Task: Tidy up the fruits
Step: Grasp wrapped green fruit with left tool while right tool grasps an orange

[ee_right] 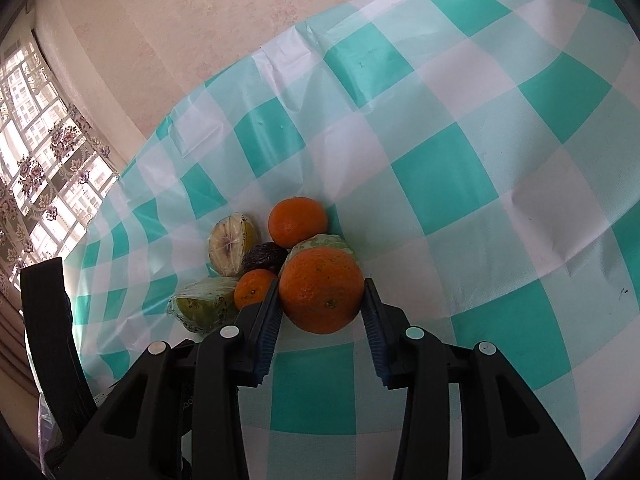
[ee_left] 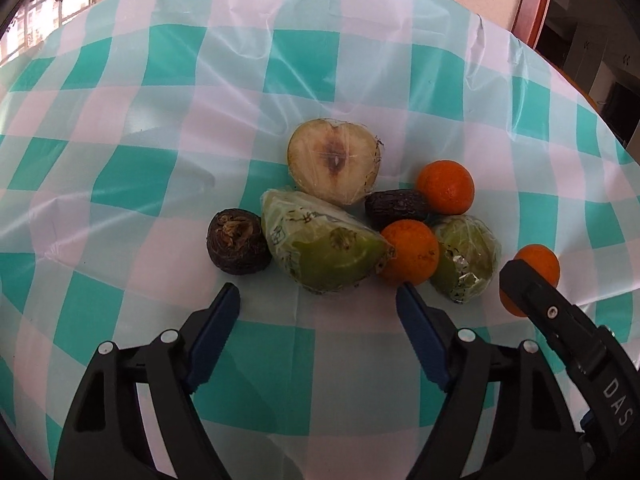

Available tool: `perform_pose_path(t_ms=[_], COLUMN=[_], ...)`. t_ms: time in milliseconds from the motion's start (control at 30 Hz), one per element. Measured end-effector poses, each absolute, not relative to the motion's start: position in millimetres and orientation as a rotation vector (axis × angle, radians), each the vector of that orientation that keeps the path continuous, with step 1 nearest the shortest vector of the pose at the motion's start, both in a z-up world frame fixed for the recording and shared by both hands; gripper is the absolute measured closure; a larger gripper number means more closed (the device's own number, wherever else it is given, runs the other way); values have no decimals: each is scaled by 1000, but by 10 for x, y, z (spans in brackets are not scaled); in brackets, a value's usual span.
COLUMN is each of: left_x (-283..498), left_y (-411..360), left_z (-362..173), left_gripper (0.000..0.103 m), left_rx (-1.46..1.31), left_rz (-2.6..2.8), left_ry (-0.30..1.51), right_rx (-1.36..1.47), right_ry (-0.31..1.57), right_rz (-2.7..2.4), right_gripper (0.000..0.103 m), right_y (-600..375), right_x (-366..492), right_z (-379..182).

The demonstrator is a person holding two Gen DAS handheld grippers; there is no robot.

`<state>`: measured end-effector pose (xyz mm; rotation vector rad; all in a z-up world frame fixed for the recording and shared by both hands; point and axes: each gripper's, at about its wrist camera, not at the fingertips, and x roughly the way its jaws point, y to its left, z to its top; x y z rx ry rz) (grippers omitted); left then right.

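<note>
A cluster of fruit lies on the teal-checked tablecloth [ee_left: 120,176]. It has a wrapped halved pale fruit [ee_left: 333,160], two wrapped green pieces [ee_left: 324,246] [ee_left: 466,262], two dark wrinkled fruits [ee_left: 236,242] [ee_left: 398,208] and oranges [ee_left: 446,187] [ee_left: 409,252]. My left gripper [ee_left: 318,298] is open and empty just in front of the big green piece. My right gripper [ee_right: 322,286] is shut on an orange [ee_right: 322,290] at the cluster's right edge; it also shows in the left wrist view [ee_left: 538,264].
The round table's far edge meets a pale wall [ee_right: 160,40]. A window with floral curtains [ee_right: 40,168] is at the left. A dark chair back [ee_right: 48,320] stands by the table's left side. A wooden frame [ee_left: 536,0] stands at the back right.
</note>
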<state>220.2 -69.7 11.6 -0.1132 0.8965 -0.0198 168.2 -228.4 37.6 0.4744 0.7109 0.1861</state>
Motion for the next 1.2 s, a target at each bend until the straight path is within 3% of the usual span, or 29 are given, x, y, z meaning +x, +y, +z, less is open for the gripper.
perform_pose_path(t_ms=[300, 333, 367, 400, 967, 1200], left_x=[2569, 2574, 2564, 2554, 1938, 1285], left_y=[-593, -594, -604, -605, -139, -50], left_z=[125, 130, 134, 136, 212, 195], left_gripper=[28, 31, 41, 42, 43, 43], left_rx=[-95, -94, -93, -92, -297, -353], left_rz=[-44, -56, -76, -77, -60, -42], left_ry=[888, 883, 876, 873, 810, 809], right_rx=[470, 471, 471, 473, 480, 552], right_ry=[719, 718, 717, 717, 756, 736], right_rz=[188, 189, 188, 186, 200, 199], right_gripper=[63, 63, 63, 63, 63, 63], right_y=[-2262, -2260, -2259, -2259, -2260, -2353], right_x=[1689, 1688, 1686, 1686, 1741, 1425], right_z=[372, 371, 371, 371, 333, 343])
